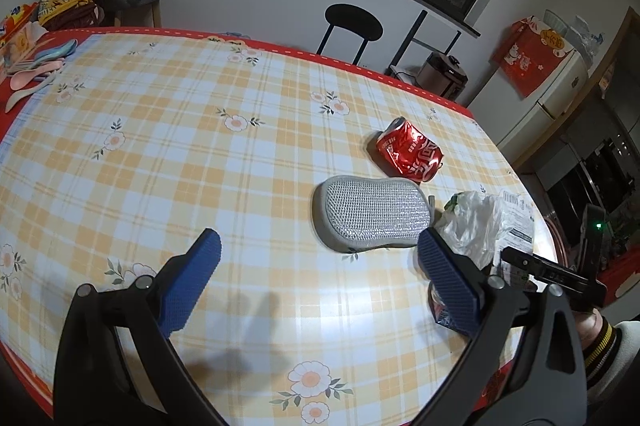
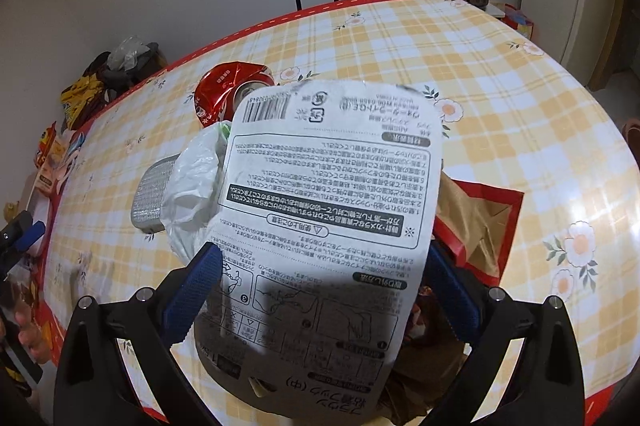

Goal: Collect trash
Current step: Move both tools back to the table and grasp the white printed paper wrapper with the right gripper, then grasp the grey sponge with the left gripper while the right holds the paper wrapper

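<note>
A crushed red can (image 1: 412,156) (image 2: 228,90) lies on the checked tablecloth, and a grey sponge (image 1: 372,212) (image 2: 154,194) lies just in front of it. Beside the sponge are a crumpled white plastic bag (image 1: 476,222) (image 2: 196,186) and a printed white package (image 1: 518,214) (image 2: 332,210). My left gripper (image 1: 320,266) hovers open over bare cloth, short of the sponge. My right gripper (image 2: 324,290) stands wide open, and the printed package lies between its blue fingers, covering the right fingertip. Whether the pads touch it I cannot tell.
A red and brown paper envelope (image 2: 480,222) and crumpled brown paper (image 2: 432,366) lie under the package's right side. Pastel spoons (image 1: 36,66) and snack bags sit at the table's far left. A black chair (image 1: 352,26) stands behind the table (image 1: 160,146), with a rice cooker (image 1: 442,74) beyond.
</note>
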A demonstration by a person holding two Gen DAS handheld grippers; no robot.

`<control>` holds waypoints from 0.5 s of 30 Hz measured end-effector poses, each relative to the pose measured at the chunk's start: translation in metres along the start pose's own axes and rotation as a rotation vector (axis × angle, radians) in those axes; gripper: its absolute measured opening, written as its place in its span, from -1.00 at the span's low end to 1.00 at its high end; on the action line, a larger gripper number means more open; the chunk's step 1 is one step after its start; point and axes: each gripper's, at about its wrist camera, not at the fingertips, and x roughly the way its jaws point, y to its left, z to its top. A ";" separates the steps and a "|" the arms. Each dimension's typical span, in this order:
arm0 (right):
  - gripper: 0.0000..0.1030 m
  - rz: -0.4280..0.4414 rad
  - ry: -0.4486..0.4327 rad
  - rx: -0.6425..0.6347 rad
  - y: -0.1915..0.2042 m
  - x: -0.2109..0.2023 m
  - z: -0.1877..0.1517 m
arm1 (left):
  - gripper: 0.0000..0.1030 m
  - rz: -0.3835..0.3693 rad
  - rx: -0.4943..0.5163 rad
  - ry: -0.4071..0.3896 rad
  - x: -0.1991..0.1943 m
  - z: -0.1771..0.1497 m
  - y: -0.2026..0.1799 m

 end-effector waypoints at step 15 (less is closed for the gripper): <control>-0.43 0.071 -0.029 -0.023 0.003 -0.046 0.012 | 0.89 -0.009 -0.021 -0.001 0.002 -0.003 -0.008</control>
